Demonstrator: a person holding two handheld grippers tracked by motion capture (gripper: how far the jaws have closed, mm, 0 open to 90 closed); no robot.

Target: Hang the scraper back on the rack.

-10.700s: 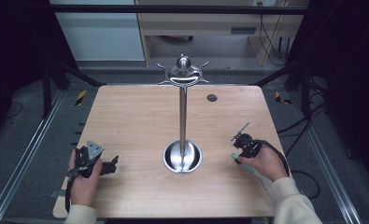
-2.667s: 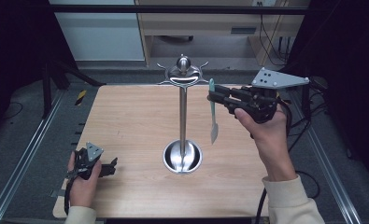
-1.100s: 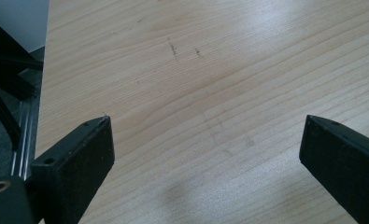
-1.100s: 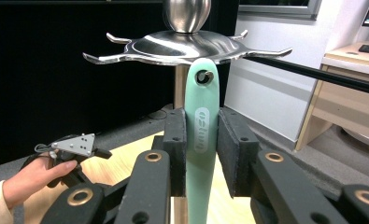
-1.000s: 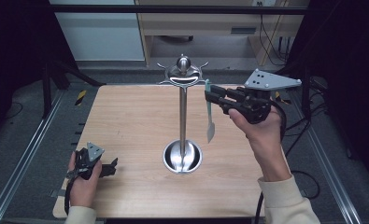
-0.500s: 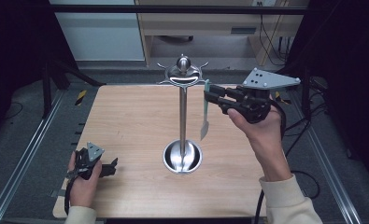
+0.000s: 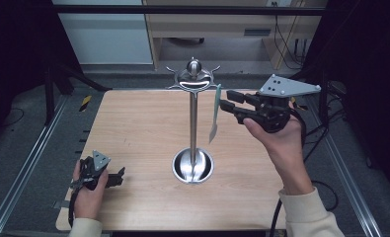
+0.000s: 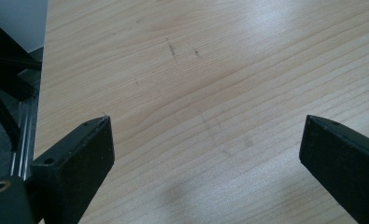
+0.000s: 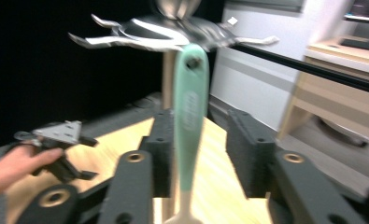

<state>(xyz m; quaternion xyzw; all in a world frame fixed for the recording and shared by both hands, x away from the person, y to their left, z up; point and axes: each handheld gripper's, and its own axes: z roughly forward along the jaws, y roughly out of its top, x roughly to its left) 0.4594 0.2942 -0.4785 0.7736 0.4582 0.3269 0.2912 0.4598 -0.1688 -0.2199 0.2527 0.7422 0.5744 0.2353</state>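
A chrome hook stand (image 7: pixel 193 123) rises from a round base mid-table, with a crown of prongs (image 9: pixel 168 30) at its top. A utensil with a mint-green handle (image 7: pixel 215 111) hangs upright, its holed top end at one prong (image 9: pixel 190 107). My right gripper (image 7: pixel 225 98) is held level at the handle, which stands between its jaws (image 9: pixel 202 119). The jaws have just been opening; the right one stands clear of the handle. My left gripper (image 7: pixel 117 176) rests on the table at the front left, open with nothing between its fingers (image 8: pixel 205 135).
The wooden table (image 7: pixel 133 128) has metal rails along both sides and dark floor beyond. The stand's shiny base (image 7: pixel 193 165) sits in the middle. A wooden cabinet (image 7: pixel 222 24) stands behind the table. Cables trail at the right.
The right gripper's jaws have spread apart around the green handle. The utensil's lower end has swung slightly closer to the pole. The left hand has not moved.
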